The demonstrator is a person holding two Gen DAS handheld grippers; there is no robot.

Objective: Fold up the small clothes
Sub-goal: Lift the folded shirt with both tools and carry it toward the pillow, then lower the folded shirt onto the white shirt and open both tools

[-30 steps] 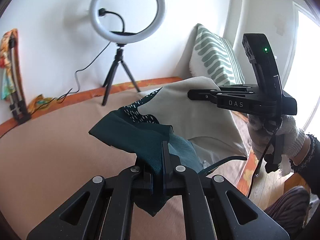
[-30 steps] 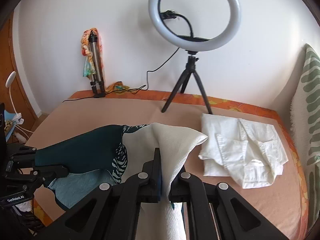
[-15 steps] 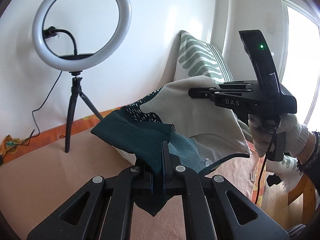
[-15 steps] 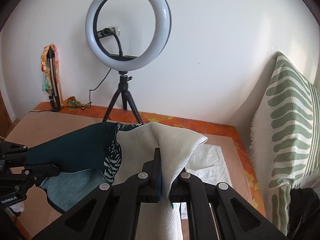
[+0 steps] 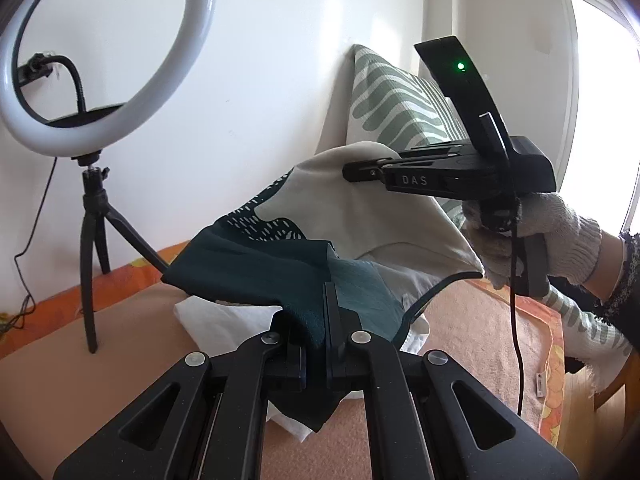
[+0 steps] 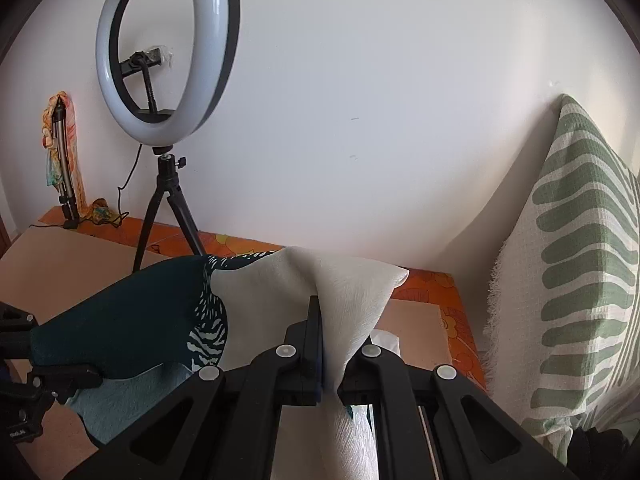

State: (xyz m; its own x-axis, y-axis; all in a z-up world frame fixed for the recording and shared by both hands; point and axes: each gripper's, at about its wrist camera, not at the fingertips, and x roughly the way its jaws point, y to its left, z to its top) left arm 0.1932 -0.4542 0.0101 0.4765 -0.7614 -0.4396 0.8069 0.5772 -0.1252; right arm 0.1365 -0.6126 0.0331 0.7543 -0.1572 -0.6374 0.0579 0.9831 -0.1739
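A small garment, dark teal at one end (image 5: pixel 256 264) and cream at the other (image 6: pixel 352 292), hangs stretched in the air between both grippers. My left gripper (image 5: pixel 320 320) is shut on its teal end. My right gripper (image 6: pixel 324 344) is shut on its cream end; it also shows in the left wrist view (image 5: pixel 360 168), held by a gloved hand. The left gripper shows at the left edge of the right wrist view (image 6: pixel 24 360). A folded white shirt (image 5: pixel 224 316) lies on the bed under the held garment.
A ring light on a black tripod (image 6: pixel 168 80) stands on the bed by the wall. A green-striped white pillow (image 6: pixel 580 280) leans at the right. A second tripod with a colourful cloth (image 6: pixel 60 160) stands at the far left. The beige bed cover (image 5: pixel 80 368) has an orange border.
Both grippers have swung to the right with the garment held between them. The ring light has shifted left in both views, and the garment now hangs over the folded white shirt.
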